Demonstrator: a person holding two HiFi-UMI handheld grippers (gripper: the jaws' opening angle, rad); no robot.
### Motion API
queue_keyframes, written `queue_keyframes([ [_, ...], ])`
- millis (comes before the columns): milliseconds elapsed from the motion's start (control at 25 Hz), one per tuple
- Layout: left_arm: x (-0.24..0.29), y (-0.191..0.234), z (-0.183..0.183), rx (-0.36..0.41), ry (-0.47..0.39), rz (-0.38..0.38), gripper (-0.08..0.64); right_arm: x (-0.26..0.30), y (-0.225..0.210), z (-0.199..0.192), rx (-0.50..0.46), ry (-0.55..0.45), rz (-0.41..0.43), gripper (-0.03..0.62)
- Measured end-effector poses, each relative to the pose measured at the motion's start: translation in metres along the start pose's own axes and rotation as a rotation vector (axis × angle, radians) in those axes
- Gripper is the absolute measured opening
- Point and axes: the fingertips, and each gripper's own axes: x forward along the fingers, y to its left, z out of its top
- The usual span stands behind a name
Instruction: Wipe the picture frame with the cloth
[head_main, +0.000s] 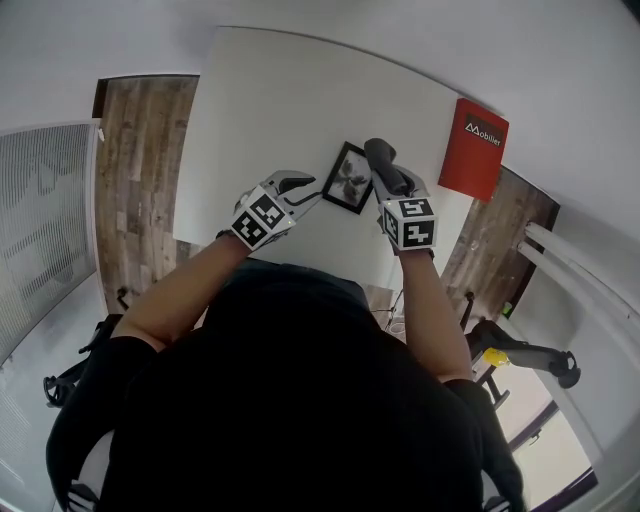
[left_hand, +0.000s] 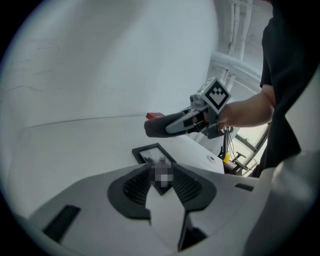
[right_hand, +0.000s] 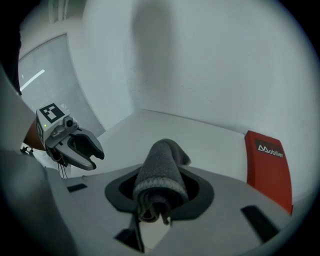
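Note:
A small black picture frame lies flat on the white table; it shows again as the frame just beyond my left jaws. My left gripper hangs just left of the frame with its jaws slightly apart and nothing between them. My right gripper hovers at the frame's right edge, shut on a folded grey cloth that bulges out past the jaws. The cloth also appears in the left gripper view, above the frame.
A red box with white lettering stands at the table's right end; it shows too as the red box. Wooden floor lies left of the table, and a dark chair base sits at the right.

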Motion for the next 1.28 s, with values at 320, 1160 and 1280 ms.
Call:
queue_keyframes([
  [320,0.022,0.0,-0.029,-0.016,0.076,-0.052,0.152,0.025,0.004,0.001,-0.028,0.028,0.014,0.114],
  [1160,0.063,-0.007,-0.067,0.091,0.226,-0.135,0.222,0.065,0.008,-0.002,-0.082,0.081,0.014,0.114],
  [1280,0.063,-0.005,-0.069,0.115,0.231,-0.118,0.212,0.067,0.011,-0.003,-0.1,0.089,0.018,0.114],
])
